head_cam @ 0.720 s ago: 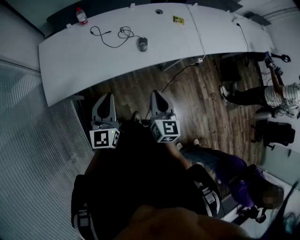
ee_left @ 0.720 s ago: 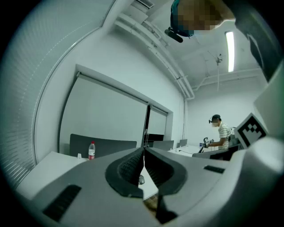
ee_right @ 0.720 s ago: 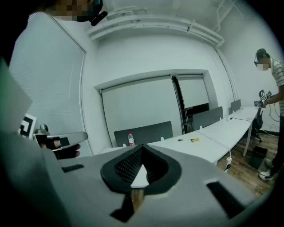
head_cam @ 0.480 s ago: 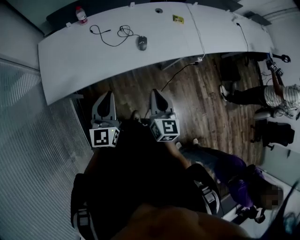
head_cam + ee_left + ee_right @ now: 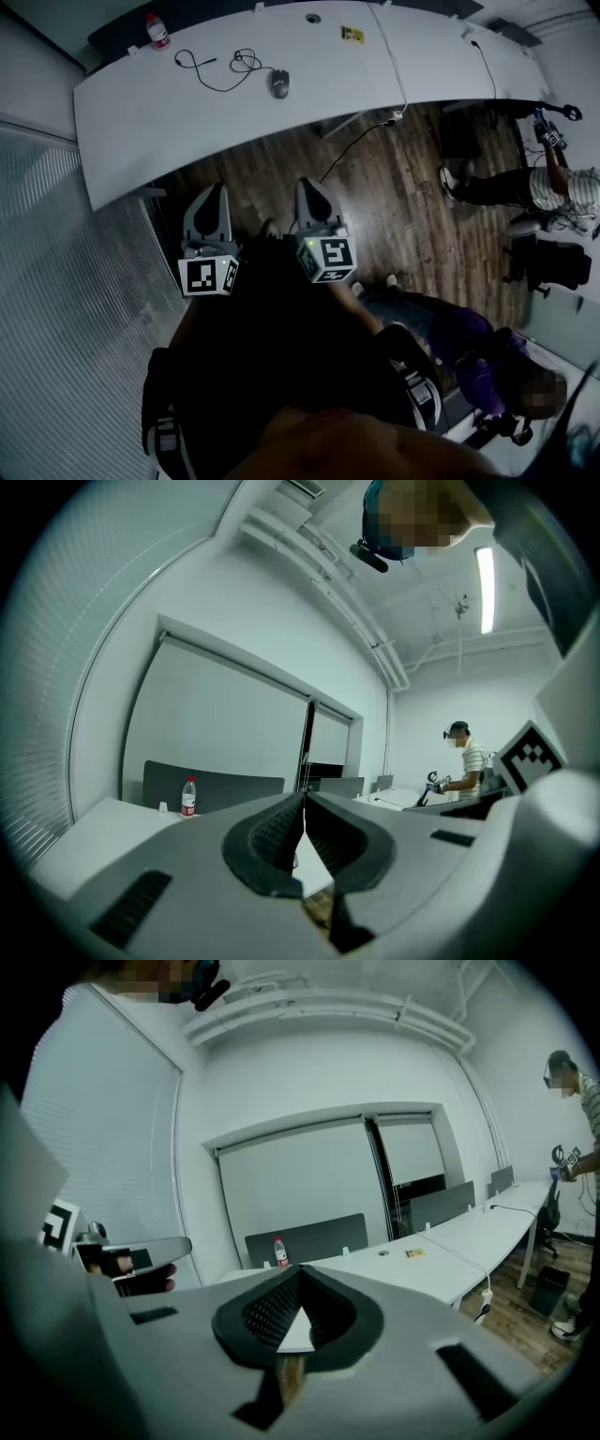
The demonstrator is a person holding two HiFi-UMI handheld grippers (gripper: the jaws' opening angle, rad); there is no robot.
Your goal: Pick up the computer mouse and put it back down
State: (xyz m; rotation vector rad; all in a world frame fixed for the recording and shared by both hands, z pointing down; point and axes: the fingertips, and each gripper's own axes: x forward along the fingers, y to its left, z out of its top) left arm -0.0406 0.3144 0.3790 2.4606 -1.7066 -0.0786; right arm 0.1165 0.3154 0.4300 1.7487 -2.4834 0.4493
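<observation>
1. A red-capped bottle (image 5: 157, 31) stands at the far left end of the long white table (image 5: 169, 122).
2. The left gripper (image 5: 217, 189) is over the wooden floor on the near side of the table, jaws pressed together on nothing.
3. The computer mouse (image 5: 279, 84) lies toward the far side of the table, a looped black cable (image 5: 217, 71) to its left, well apart from both grippers.
4. The right gripper (image 5: 310, 185) is just right of the left one, jaws likewise together and empty.
5. A person in a striped shirt (image 5: 555, 190) is at the far right.
</observation>
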